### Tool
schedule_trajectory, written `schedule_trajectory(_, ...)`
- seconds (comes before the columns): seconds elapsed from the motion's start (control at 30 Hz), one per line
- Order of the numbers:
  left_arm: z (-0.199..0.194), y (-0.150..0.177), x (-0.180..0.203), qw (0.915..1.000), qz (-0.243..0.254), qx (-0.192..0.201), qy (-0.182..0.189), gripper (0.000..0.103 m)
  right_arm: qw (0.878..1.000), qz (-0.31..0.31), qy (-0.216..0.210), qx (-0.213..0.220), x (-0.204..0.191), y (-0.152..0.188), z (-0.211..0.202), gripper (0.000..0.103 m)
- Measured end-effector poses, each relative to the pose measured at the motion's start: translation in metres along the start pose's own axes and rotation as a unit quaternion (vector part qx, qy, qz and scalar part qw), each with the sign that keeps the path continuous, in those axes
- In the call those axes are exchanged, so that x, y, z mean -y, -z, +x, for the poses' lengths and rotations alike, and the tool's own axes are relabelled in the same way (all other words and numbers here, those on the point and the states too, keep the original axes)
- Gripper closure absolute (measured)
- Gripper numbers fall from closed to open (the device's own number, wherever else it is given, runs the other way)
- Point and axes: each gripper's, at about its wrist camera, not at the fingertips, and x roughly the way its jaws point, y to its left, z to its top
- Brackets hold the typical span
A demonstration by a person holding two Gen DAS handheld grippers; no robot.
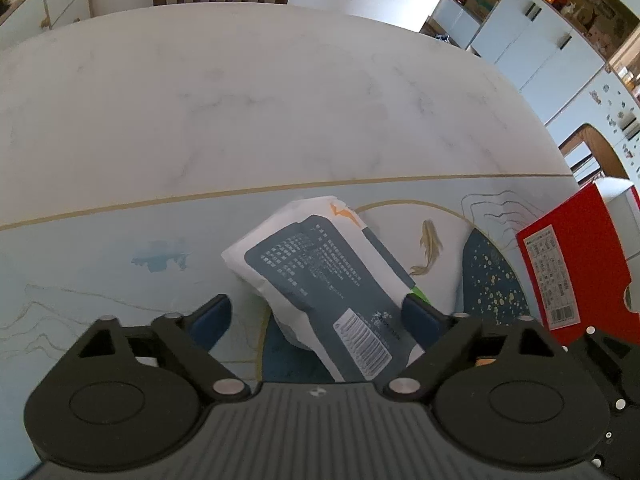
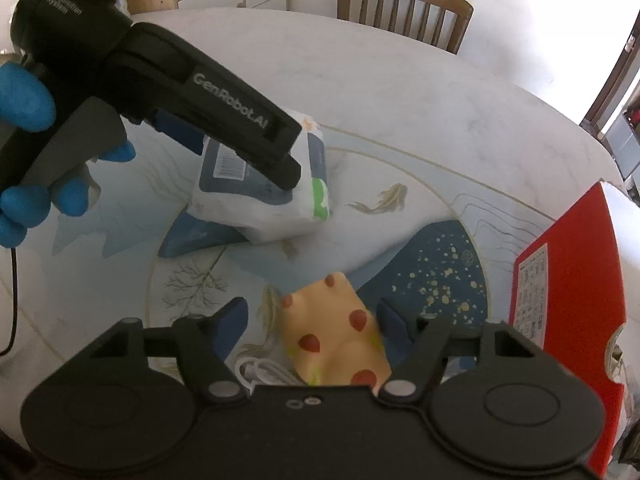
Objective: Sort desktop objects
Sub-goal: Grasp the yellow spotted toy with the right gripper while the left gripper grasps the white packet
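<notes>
A white and dark-blue packet (image 1: 320, 276) lies tilted on the patterned mat, between the wide-apart fingers of my left gripper (image 1: 316, 312). The right finger touches the packet's edge; the left finger stands clear of it. In the right wrist view the left gripper (image 2: 240, 152) straddles the same packet (image 2: 280, 208). My right gripper (image 2: 314, 316) is open around a yellow pizza-slice toy with red spots (image 2: 336, 332), both fingers a little apart from it. A white cable (image 2: 260, 372) lies beside the toy, under the gripper.
A red box (image 1: 576, 268) with a white label stands at the right, also in the right wrist view (image 2: 568, 300). The marble table (image 1: 240, 100) stretches beyond the mat. Wooden chairs (image 2: 404, 8) stand at the far edge. Cabinets line the room.
</notes>
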Motion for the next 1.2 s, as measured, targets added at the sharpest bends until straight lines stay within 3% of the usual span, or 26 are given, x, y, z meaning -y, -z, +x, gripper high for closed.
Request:
schedule_trajectory(0.2, 0.0, -0.002, 0.004, 0.9999, 0.006, 0.002, 0.008, 0.028, 1.0, -0.014, 0.013, 0.002, -0.001, -0.003, 0.002, 0.046)
schedule_trajectory(0.57, -0.006, -0.002, 0.009, 0.9997, 0.017, 0.016, 0.005, 0.07, 0.999, 0.007, 0.041, 0.0, -0.005, -0.004, 0.001, 0.055)
schedule_trajectory(0.93, -0.026, 0.001, 0.007, 0.9988, 0.011, 0.047, 0.008, 0.085, 0.999, -0.002, 0.038, 0.015, -0.017, -0.011, -0.01, 0.058)
schedule_trajectory(1.2, -0.047, 0.007, -0.001, 0.9975, -0.002, 0.069, 0.01, 0.087, 0.998, 0.002, 0.04, 0.04, -0.024, -0.017, -0.027, 0.058)
